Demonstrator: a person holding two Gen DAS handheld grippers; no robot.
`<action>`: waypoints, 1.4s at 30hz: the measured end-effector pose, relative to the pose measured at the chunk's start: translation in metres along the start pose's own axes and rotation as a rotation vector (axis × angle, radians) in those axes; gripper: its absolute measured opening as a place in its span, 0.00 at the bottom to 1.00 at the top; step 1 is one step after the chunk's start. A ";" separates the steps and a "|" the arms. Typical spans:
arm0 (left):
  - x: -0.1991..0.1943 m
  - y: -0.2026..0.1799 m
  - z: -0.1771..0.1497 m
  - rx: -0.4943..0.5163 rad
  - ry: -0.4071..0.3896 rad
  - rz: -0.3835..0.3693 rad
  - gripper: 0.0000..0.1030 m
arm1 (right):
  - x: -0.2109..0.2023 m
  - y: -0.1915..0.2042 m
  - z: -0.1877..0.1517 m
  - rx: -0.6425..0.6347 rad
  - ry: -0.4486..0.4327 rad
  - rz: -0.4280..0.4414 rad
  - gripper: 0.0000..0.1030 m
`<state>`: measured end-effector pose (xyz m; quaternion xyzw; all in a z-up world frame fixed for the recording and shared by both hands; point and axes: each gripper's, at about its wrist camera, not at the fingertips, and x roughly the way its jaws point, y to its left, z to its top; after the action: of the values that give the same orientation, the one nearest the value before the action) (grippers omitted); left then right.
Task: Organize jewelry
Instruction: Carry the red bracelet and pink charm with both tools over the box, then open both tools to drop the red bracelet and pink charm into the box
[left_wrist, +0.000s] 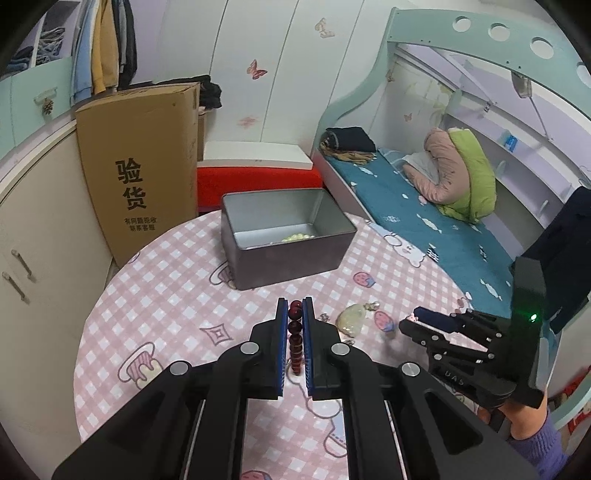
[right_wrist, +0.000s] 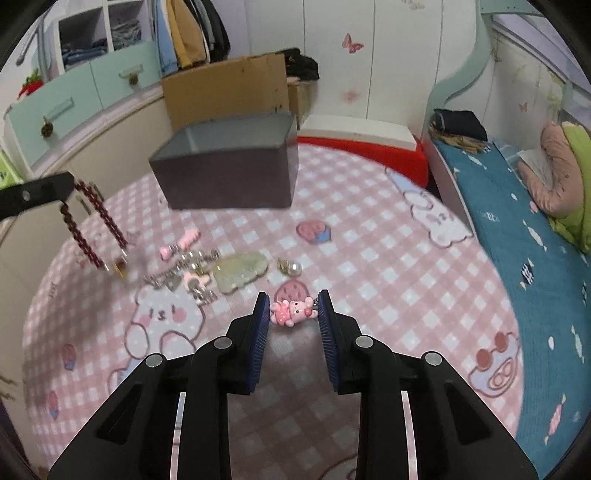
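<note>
My left gripper (left_wrist: 295, 308) is shut on a dark red bead bracelet (left_wrist: 295, 339), held above the table; the bracelet (right_wrist: 92, 229) hangs from it at the left of the right wrist view. My right gripper (right_wrist: 293, 301) is open, its fingers either side of a pink bear charm (right_wrist: 291, 312) that lies on the cloth. It also shows in the left wrist view (left_wrist: 421, 319). An open grey metal box (left_wrist: 288, 240) stands at the far side of the table with something pale inside. A green jade pendant (right_wrist: 240, 271), a pearl piece (right_wrist: 291, 267) and several small charms (right_wrist: 184, 266) lie on the cloth.
The round table has a pink checked cloth (right_wrist: 369, 258). A tall cardboard box (left_wrist: 144, 162) stands behind it at the left. A bed with a blue cover (left_wrist: 424, 214) runs along the right. Cupboards (right_wrist: 74, 110) are at the left.
</note>
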<state>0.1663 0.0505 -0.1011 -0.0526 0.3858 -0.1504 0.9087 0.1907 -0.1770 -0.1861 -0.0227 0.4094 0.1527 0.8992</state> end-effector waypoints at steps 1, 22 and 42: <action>-0.001 -0.002 0.003 0.004 -0.004 -0.010 0.06 | -0.004 -0.001 0.004 0.001 -0.009 0.004 0.26; 0.014 -0.006 0.101 0.047 -0.077 -0.039 0.06 | -0.014 0.017 0.140 0.052 -0.169 0.168 0.26; 0.121 0.034 0.085 -0.029 0.142 0.039 0.06 | 0.093 0.038 0.139 0.065 0.020 0.185 0.26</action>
<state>0.3146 0.0430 -0.1316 -0.0472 0.4525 -0.1303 0.8809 0.3380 -0.0939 -0.1595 0.0428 0.4233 0.2216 0.8774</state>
